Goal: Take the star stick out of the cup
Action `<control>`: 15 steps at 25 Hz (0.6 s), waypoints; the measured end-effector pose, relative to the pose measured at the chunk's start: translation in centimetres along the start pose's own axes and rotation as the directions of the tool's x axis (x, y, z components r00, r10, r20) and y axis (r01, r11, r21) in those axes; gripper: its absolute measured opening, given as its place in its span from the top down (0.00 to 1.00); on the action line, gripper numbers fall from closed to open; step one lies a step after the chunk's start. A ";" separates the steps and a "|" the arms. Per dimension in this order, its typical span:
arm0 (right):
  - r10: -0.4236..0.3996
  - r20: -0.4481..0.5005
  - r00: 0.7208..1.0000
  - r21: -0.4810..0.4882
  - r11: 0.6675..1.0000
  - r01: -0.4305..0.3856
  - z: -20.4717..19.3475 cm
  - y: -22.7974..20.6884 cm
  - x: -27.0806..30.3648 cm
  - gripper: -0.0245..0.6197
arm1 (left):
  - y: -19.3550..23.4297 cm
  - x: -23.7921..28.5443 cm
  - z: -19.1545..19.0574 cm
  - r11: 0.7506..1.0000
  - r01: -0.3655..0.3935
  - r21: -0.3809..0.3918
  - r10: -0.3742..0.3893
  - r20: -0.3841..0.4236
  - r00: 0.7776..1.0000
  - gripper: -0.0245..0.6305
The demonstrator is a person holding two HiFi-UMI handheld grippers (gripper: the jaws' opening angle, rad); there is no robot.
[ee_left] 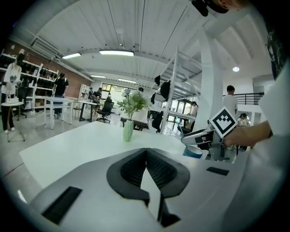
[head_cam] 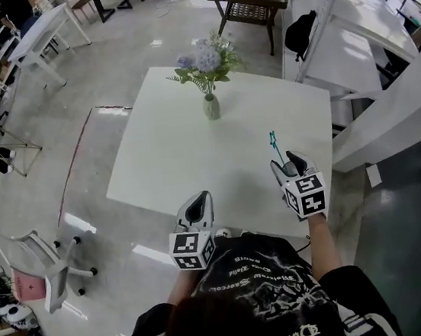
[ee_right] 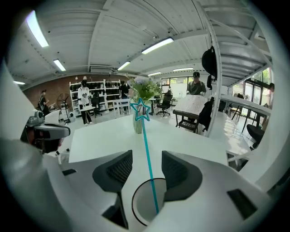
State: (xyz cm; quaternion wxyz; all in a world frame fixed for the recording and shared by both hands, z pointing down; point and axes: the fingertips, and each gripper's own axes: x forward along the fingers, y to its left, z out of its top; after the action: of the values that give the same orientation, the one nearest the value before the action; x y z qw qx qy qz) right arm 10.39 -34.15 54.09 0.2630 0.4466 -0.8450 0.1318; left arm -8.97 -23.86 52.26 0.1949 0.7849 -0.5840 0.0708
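- Star stick (ee_right: 146, 145) rises slanted from the cup (ee_right: 141, 210) at lower centre of the right gripper view. It probably leans on the rim, which leaves its shaft free to pinch.
- Right gripper (ee_right: 146, 159) straddles that shaft, jaws apart and pads clear of it, apparently lined up to close.
- Left gripper (ee_left: 146, 152) has its jaws together on nothing and seems to wait its turn.
- Count: one stick, one cup, two grippers, one flower vase (head_cam: 211, 108), one table (head_cam: 167, 157).

Left gripper (ee_left: 146, 150), jaws together; vase (ee_left: 128, 130) beyond
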 end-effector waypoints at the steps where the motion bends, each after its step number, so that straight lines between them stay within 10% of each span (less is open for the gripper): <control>1: 0.002 -0.009 1.000 -0.006 1.000 -0.002 -0.2 0.0 0.1 0.64 | 0.0 0.0 0.0 1.000 0.000 0.000 0.000 0.000 1.000 0.93; 15: -0.052 -0.037 0.998 -0.040 0.998 0.050 -0.3 -0.4 0.7 0.93 | 0.9 0.3 0.0 1.000 -0.004 -0.006 0.004 -0.001 1.000 0.93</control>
State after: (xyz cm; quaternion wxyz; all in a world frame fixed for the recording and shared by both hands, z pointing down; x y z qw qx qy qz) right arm 10.55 -34.72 54.69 0.2907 0.4603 -0.8306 0.1170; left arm -9.71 -24.37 52.55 0.1971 0.7832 -0.5856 0.0698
